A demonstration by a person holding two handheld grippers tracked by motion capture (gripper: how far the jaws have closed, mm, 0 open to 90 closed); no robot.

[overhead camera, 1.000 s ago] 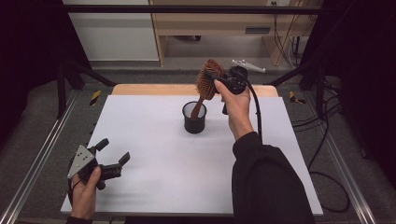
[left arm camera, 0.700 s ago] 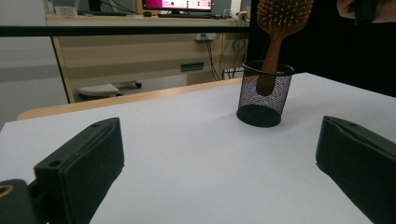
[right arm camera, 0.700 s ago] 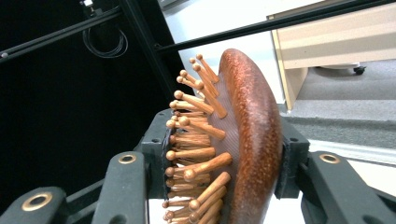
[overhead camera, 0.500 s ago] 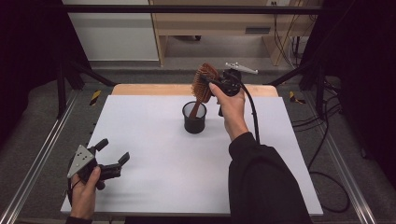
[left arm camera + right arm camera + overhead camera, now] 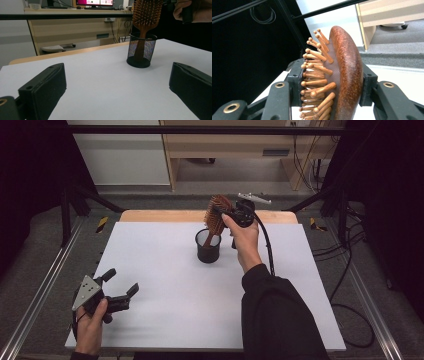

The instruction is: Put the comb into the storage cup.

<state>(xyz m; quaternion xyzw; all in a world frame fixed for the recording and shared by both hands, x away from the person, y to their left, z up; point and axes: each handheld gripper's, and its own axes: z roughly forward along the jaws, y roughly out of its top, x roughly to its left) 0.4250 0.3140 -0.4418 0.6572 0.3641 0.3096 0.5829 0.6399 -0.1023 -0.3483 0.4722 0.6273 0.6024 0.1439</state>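
A wooden paddle hairbrush (image 5: pixel 216 215) stands head-up with its handle down inside a black mesh cup (image 5: pixel 208 246) at the middle back of the white table (image 5: pixel 165 295). My right gripper (image 5: pixel 223 213) is shut on the brush head, one jaw on the bristles and one on the brown back (image 5: pixel 348 75). The left gripper view shows the hairbrush (image 5: pixel 146 15) and the cup (image 5: pixel 141 50) ahead, beyond wide-apart jaws. My left gripper (image 5: pixel 120 285) rests open near the table's front left corner, with nothing between its fingers.
A wooden strip (image 5: pixel 150 216) runs along the table's back edge. Metal frame rails (image 5: pixel 45 285) flank the table on both sides. A desk (image 5: pixel 75 27) with a monitor stands behind. Cables (image 5: pixel 350 270) lie on the floor at the right.
My right gripper has sunk with the hairbrush, and the handle has gone deeper into the cup. The left gripper has not moved.
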